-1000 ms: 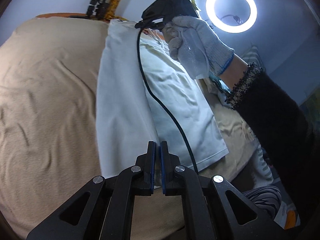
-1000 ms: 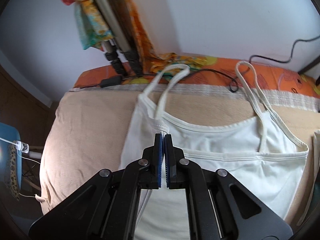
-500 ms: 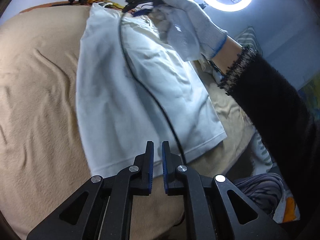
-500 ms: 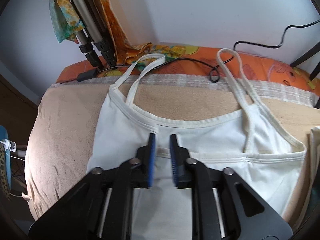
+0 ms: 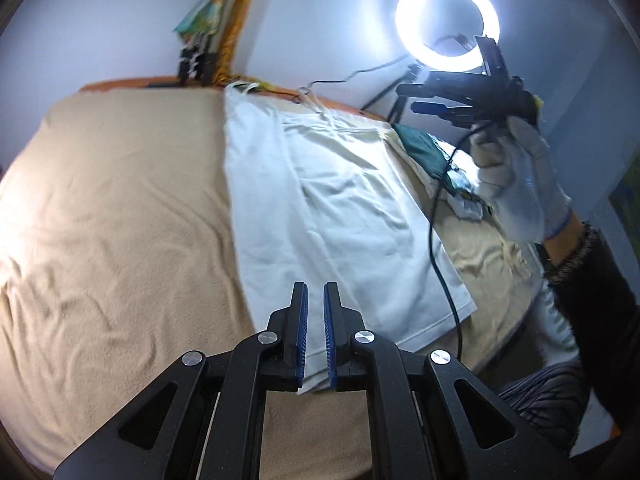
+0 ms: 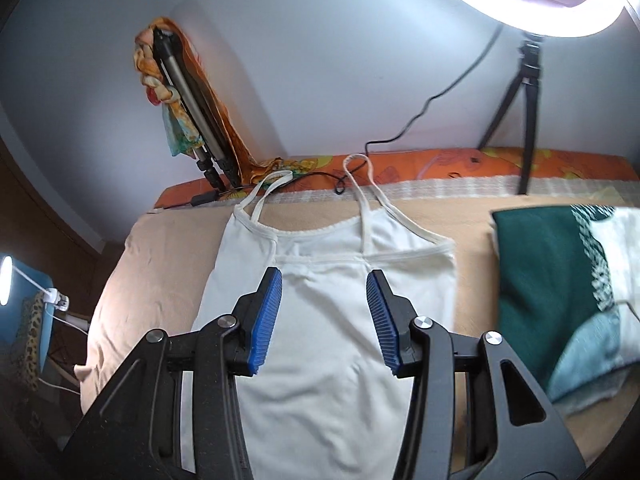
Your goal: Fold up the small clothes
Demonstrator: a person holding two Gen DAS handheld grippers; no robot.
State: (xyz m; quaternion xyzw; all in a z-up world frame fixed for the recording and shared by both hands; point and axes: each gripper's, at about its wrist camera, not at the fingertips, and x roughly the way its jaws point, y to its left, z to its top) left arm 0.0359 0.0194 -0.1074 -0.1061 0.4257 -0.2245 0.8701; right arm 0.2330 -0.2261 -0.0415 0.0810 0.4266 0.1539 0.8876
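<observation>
A white strappy top (image 5: 328, 208) lies flat on the beige blanket (image 5: 112, 208), straps toward the wall; it also shows in the right wrist view (image 6: 332, 320). My left gripper (image 5: 314, 300) hovers over the top's hem corner with its jaws a narrow gap apart and nothing between them. My right gripper (image 6: 324, 280) is raised above the top's chest, jaws wide open and empty. In the left wrist view the right gripper (image 5: 460, 96) is held up by a gloved hand (image 5: 516, 184) to the right of the top.
A folded dark green garment (image 6: 556, 280) with white and pale blue cloth lies right of the top. A ring light (image 5: 448, 24) on a tripod (image 6: 528, 120) stands at the back. A folded tripod with a colourful cloth (image 6: 184, 108) leans on the wall. A black cable (image 5: 440, 248) hangs across the top's right edge.
Both grippers let go of the top and drew back from it. The right jaws opened wide and lifted to the right; the left jaws parted slightly. The strap now lies flat.
</observation>
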